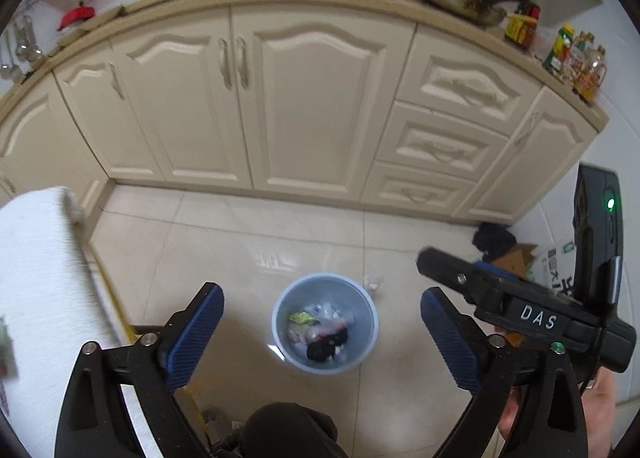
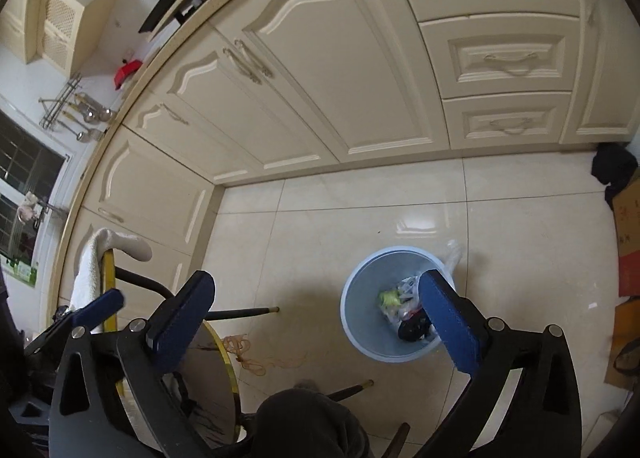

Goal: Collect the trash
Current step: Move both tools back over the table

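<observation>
Both your grippers are spread wide, nothing between the pads: left gripper (image 1: 322, 332) and right gripper (image 2: 324, 322) both hang over the floor, pitched steeply down.

The bin (image 1: 280, 314) sits on the tile, upright, already holding mixed wrappers and something dark. In the left wrist view it's dead centre between the fingers, straight ahead and below. In the right view the bin (image 2: 352, 318) sits off toward the right finger, partly hidden behind it.

Remaining trash I can spot: a clear crumpled plastic piece (image 1: 373, 283) on the floor, touching or just beside the bin's far rim (same item in the right view (image 2: 454, 254), looks elongated, long axis running away from the bin toward the cabinets; blurry, so not certain).

My read: it lies beyond the bin from both tongs. Your right gripper looks the nearer one, since the piece is on that side. Approach over the rim and close across its short width.
</observation>
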`<state>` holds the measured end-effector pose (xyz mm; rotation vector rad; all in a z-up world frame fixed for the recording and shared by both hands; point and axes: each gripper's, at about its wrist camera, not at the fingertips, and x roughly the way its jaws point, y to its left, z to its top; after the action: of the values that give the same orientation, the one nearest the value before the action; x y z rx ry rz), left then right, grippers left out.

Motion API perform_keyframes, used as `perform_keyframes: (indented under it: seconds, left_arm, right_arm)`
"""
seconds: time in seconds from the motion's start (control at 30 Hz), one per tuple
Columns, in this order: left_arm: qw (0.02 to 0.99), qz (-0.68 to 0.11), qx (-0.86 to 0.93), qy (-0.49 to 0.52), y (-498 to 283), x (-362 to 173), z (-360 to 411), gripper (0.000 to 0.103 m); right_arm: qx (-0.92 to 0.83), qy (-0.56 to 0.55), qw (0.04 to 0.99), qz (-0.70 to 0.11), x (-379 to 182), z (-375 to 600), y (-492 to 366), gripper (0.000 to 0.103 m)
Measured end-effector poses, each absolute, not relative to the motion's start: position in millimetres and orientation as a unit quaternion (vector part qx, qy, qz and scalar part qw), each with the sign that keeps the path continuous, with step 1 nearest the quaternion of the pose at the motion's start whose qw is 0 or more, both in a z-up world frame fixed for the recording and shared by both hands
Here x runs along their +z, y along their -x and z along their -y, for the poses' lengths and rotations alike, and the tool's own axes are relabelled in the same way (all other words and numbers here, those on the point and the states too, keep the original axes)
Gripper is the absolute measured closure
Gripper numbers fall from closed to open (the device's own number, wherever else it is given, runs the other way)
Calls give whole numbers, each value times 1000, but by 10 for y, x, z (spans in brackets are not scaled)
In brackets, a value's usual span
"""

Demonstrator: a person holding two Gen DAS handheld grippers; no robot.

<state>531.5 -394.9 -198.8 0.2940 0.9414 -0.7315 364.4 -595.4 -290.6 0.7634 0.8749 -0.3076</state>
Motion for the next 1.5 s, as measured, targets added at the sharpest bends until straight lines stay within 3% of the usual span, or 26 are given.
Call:
perform_keyframes:
  seconds: [0.67, 1.0, 1.5]
  left_arm:
    - [869, -357, -339, -52, -4446, -1153, 1873, 1]
    - [904, -307, -298, -2, -3943, -794, 721, 1]
    - [942, -261, -207, 50, -3030, -665, -691, 1]
  right_arm:
    - [-118, -302, 875, -360, -1913, 5289, -3392, 0]
    - [-46, -245, 912, -326, -1303, 4449, -3569, 0]
    - [68, -159, 932, -318, -905, 3151, -3867, 0]
